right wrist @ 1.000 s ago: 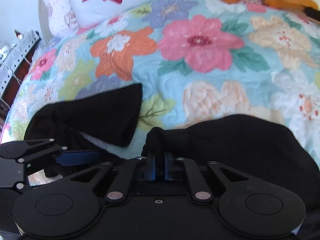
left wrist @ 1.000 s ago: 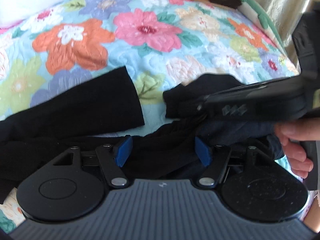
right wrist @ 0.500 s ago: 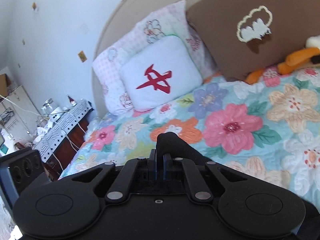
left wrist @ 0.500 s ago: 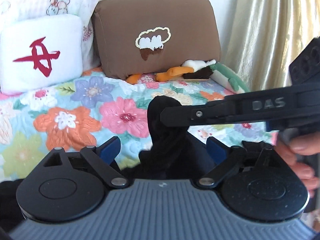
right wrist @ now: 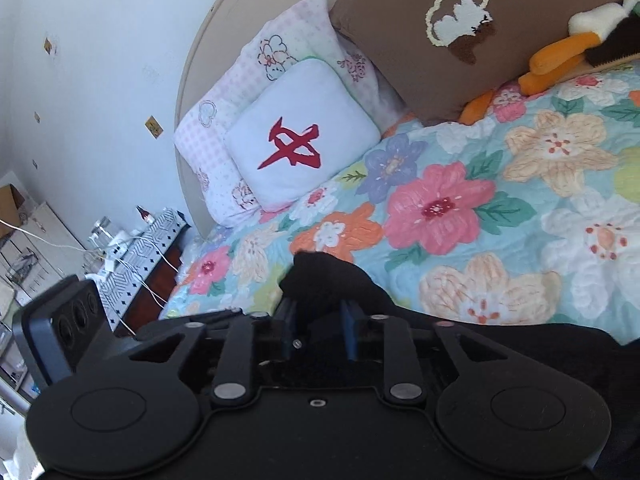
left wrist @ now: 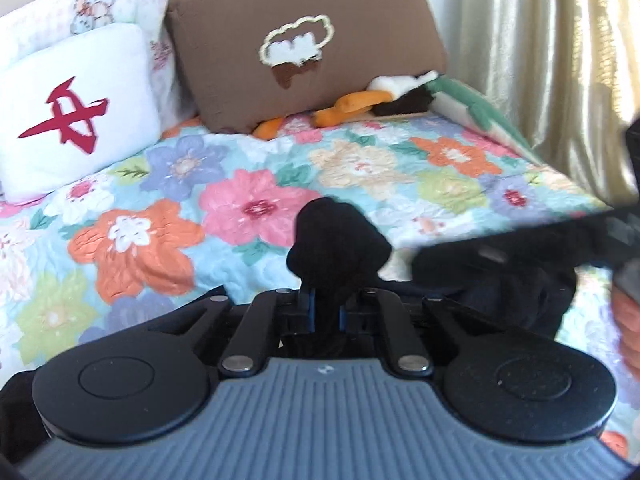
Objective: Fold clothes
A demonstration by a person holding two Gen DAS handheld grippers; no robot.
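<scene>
Above the floral quilt (left wrist: 248, 208), each hand-held gripper, left (left wrist: 325, 312) and right (right wrist: 318, 330), pinches the black garment (left wrist: 340, 240) (its lower part hidden).

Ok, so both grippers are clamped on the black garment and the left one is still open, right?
Not quite. The left wrist view shows the left gripper shut on the black garment, fabric bunched between its blue pads. The right gripper is clamped on it too.

The left gripper (left wrist: 324, 312) has its blue-padded fingers (left wrist: 308, 310) pinched close on black cloth (left wrist: 336, 240); the right gripper (right wrist: 320, 328) likewise clamps a bunch of it; a bare hand (left wrist: 628, 332) shows at the right edge
</scene>
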